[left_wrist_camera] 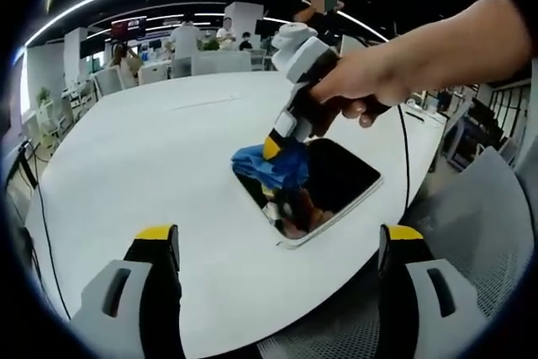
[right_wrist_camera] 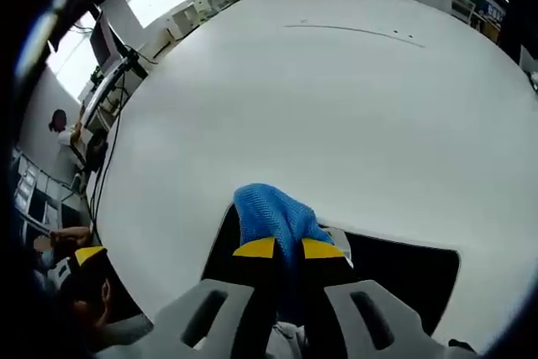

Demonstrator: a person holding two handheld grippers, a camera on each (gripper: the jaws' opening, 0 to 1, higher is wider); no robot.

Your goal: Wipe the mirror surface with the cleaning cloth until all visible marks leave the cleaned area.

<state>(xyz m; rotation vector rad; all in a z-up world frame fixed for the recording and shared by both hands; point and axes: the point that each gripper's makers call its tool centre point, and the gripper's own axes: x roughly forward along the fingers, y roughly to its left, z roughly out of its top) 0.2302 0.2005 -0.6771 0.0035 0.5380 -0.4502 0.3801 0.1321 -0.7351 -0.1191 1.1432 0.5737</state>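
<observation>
A: What is seen, from the largest thing down?

B: A wide white table (left_wrist_camera: pixel 151 149) is seen, with an office behind it. The mirror (left_wrist_camera: pixel 340 187) is laid flat on the table near its right edge in the left gripper view. It is a dark rectangle with a pale rim.

A: How is its long axis set?

B: In the left gripper view, the long axis is run from the near left to the far right, and one corner is pointed toward the camera. In the right gripper view, the mirror (right_wrist_camera: pixel 403 271) is stretched from left to right across the near part of the table.

A: And the cloth?

B: The blue cleaning cloth (right_wrist_camera: pixel 273 212) is clamped between the jaws of the right gripper (right_wrist_camera: pixel 288 250) and pressed onto the mirror's left part. The right gripper (left_wrist_camera: pixel 273 147) is held from above by a hand (left_wrist_camera: pixel 378 73), tilted steeply down.

A: The left gripper?

B: The left gripper (left_wrist_camera: pixel 277 237) is held over the near table edge, its jaws spread wide with nothing grasped.
</observation>
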